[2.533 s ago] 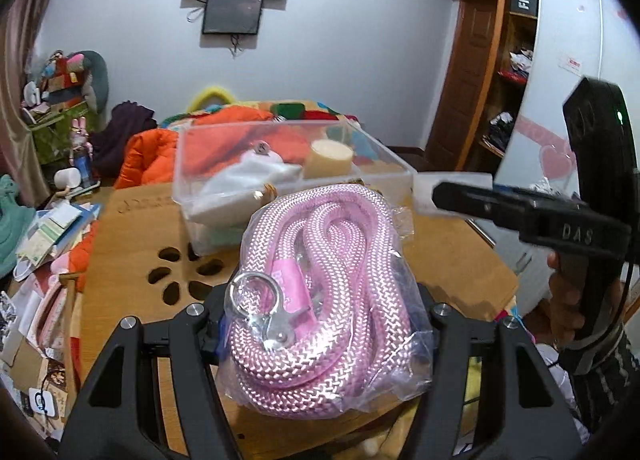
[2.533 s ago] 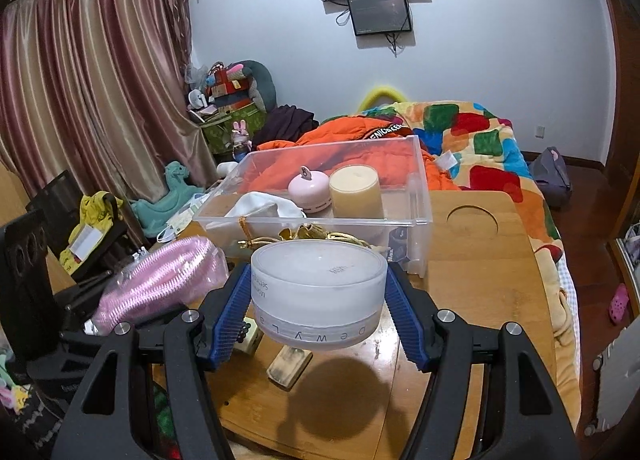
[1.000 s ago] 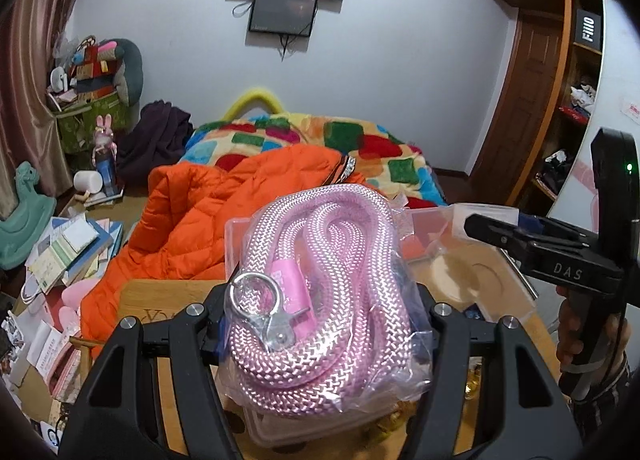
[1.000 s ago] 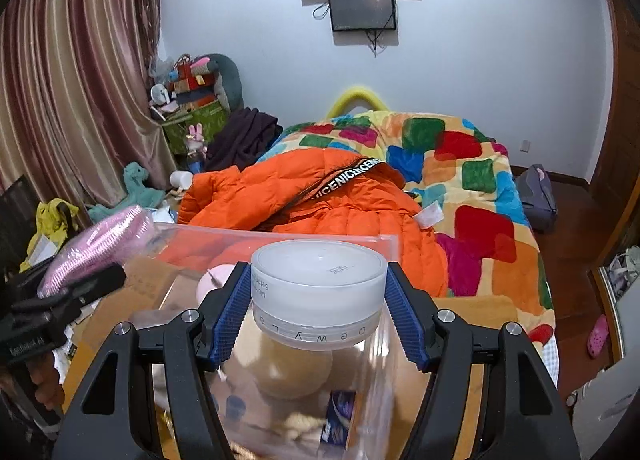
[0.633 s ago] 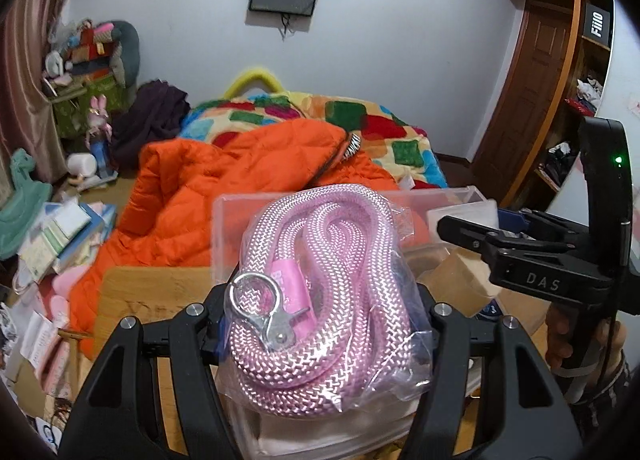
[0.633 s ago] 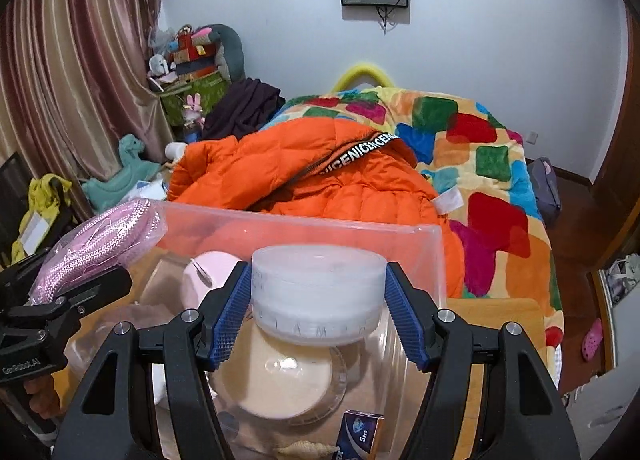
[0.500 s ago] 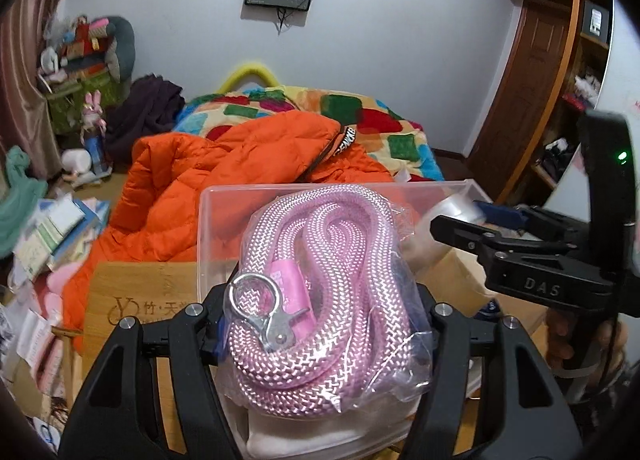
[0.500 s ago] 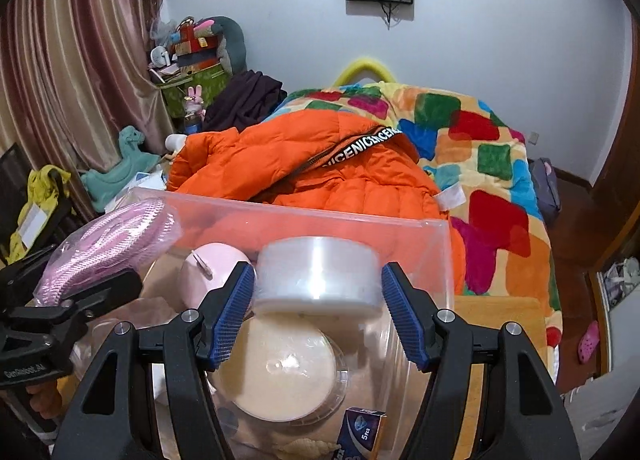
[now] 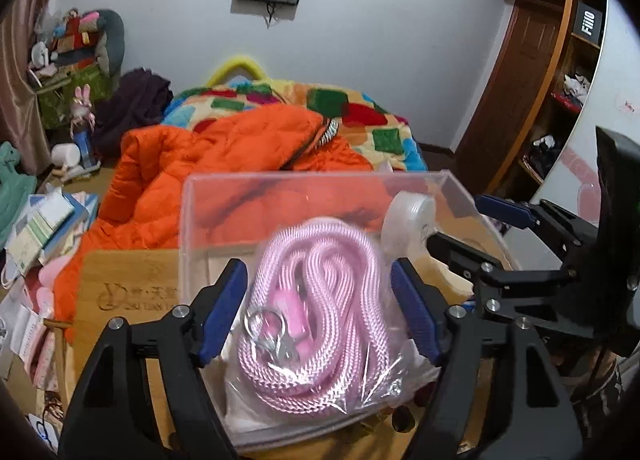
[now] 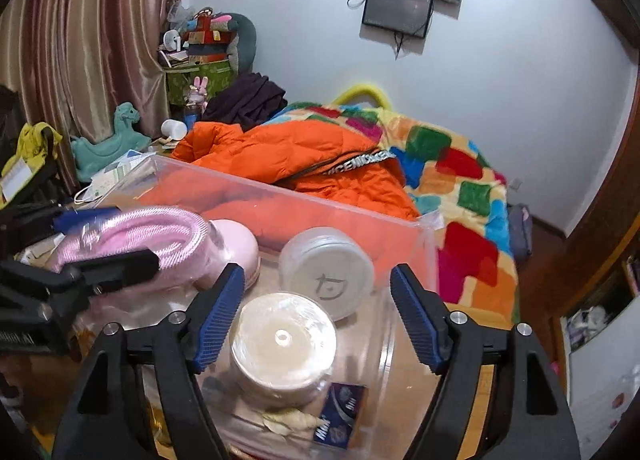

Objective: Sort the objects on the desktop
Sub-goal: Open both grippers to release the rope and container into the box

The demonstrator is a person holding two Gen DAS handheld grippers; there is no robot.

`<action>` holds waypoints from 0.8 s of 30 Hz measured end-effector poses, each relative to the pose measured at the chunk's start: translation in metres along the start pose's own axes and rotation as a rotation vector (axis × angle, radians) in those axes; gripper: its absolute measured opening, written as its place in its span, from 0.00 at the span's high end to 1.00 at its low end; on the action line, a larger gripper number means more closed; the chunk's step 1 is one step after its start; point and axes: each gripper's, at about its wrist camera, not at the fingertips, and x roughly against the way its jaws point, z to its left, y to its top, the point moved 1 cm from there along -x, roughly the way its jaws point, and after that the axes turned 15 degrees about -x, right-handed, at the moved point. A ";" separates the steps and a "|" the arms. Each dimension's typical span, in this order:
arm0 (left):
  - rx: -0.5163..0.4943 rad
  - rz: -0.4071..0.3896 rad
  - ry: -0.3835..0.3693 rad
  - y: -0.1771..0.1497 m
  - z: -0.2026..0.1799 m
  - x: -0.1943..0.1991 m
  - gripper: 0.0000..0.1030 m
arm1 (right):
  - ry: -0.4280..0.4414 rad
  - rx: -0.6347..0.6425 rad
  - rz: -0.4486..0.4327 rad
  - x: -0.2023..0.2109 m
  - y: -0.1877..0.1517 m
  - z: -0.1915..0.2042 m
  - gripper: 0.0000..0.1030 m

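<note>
A clear plastic bin (image 9: 280, 188) (image 10: 400, 228) stands on the wooden table (image 9: 120, 280). My left gripper (image 9: 320, 312) is open above the bin. The bagged pink rope (image 9: 316, 300) lies loose between its fingers, in the bin; it also shows in the right wrist view (image 10: 132, 236). My right gripper (image 10: 316, 316) is open over the bin. The white round jar (image 10: 326, 272) lies tilted on its side in the bin, leaning on the far wall; it shows in the left wrist view (image 9: 408, 220) too.
In the bin are a cream round container (image 10: 284, 344), a pink round object (image 10: 236, 248) and a small blue box (image 10: 344, 416). An orange jacket (image 9: 224, 164) and a patchwork quilt (image 10: 460, 188) lie on the bed behind. Papers and books (image 9: 36, 228) clutter the left.
Both grippers opened. The pink rope dropped from my left gripper into the bin. The white jar dropped from my right gripper and tipped onto its side in the bin.
</note>
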 end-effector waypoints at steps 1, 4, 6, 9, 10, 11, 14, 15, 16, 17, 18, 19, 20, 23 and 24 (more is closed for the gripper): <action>-0.004 -0.008 0.005 0.001 -0.001 0.004 0.25 | -0.003 0.001 -0.007 0.004 0.000 0.000 0.28; -0.017 -0.032 0.024 0.006 -0.004 0.018 0.16 | -0.003 -0.006 -0.019 0.018 -0.001 -0.005 0.27; -0.027 -0.051 0.023 0.007 -0.008 0.027 0.11 | -0.001 -0.015 -0.031 0.029 -0.003 -0.007 0.26; -0.026 -0.071 0.011 0.005 -0.015 0.039 0.08 | 0.006 -0.031 -0.045 0.045 -0.006 -0.012 0.21; -0.028 -0.075 0.018 0.003 -0.018 0.042 0.08 | 0.007 -0.036 -0.050 0.049 -0.007 -0.012 0.21; -0.038 -0.079 0.026 0.002 -0.021 0.047 0.08 | 0.011 -0.043 -0.056 0.056 -0.008 -0.014 0.21; -0.059 -0.091 0.054 -0.002 -0.028 0.060 0.08 | 0.020 -0.058 -0.061 0.070 -0.014 -0.017 0.21; -0.065 -0.101 0.063 -0.003 -0.030 0.066 0.08 | 0.022 -0.061 -0.063 0.075 -0.017 -0.017 0.21; -0.067 -0.107 0.068 -0.004 -0.031 0.070 0.07 | 0.023 -0.065 -0.067 0.080 -0.019 -0.019 0.20; -0.069 -0.114 0.076 -0.006 -0.033 0.077 0.06 | 0.025 -0.070 -0.070 0.085 -0.022 -0.020 0.20; -0.069 -0.119 0.084 -0.008 -0.033 0.081 0.06 | 0.029 -0.076 -0.072 0.090 -0.025 -0.021 0.19; -0.069 -0.125 0.092 -0.010 -0.034 0.086 0.05 | 0.033 -0.081 -0.073 0.094 -0.028 -0.023 0.18; -0.068 -0.128 0.097 -0.012 -0.034 0.090 0.05 | 0.037 -0.088 -0.075 0.099 -0.032 -0.023 0.18; -0.060 -0.139 0.108 -0.021 -0.034 0.103 0.04 | 0.049 -0.106 -0.071 0.110 -0.044 -0.025 0.17; -0.058 -0.140 0.112 -0.024 -0.035 0.106 0.04 | 0.051 -0.110 -0.072 0.113 -0.048 -0.025 0.17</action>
